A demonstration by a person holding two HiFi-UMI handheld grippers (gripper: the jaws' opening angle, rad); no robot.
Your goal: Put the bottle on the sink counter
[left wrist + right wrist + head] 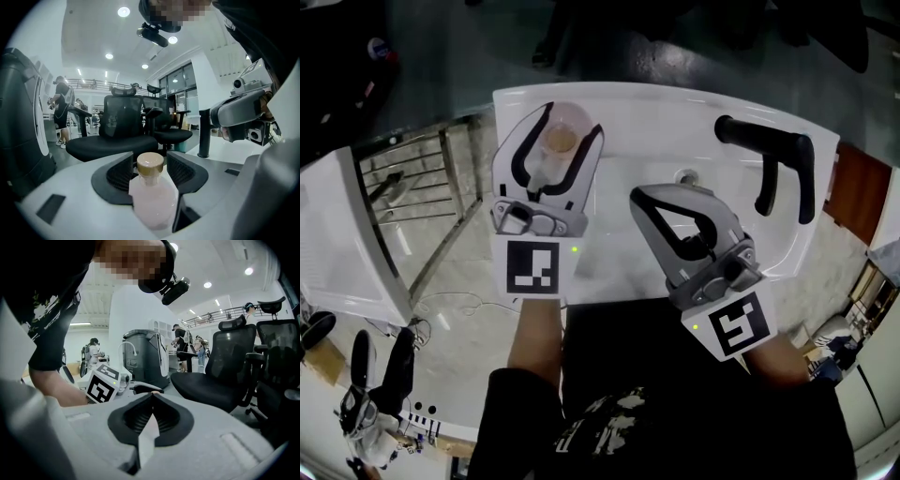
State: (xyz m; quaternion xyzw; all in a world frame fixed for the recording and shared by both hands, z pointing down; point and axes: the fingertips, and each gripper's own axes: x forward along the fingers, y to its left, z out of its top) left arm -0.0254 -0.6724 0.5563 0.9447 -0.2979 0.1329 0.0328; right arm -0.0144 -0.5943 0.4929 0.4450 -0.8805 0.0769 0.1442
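Note:
A small pale pink bottle (561,141) with a tan cap stands upright on the white sink counter (628,101), near its far left corner. My left gripper (574,122) surrounds it with the jaws spread wide. In the left gripper view the bottle (152,192) sits between the dark pads (117,176), and gaps show beside its cap and neck. My right gripper (636,195) hovers over the basin to the right, its jaws pressed together with nothing in them. The right gripper view shows those closed jaws (152,395).
A black faucet (778,159) rises at the sink's far right, beside the basin drain (686,175). A metal rack (422,187) and a white unit (347,244) stand left of the sink. Black office chairs (122,126) are beyond it.

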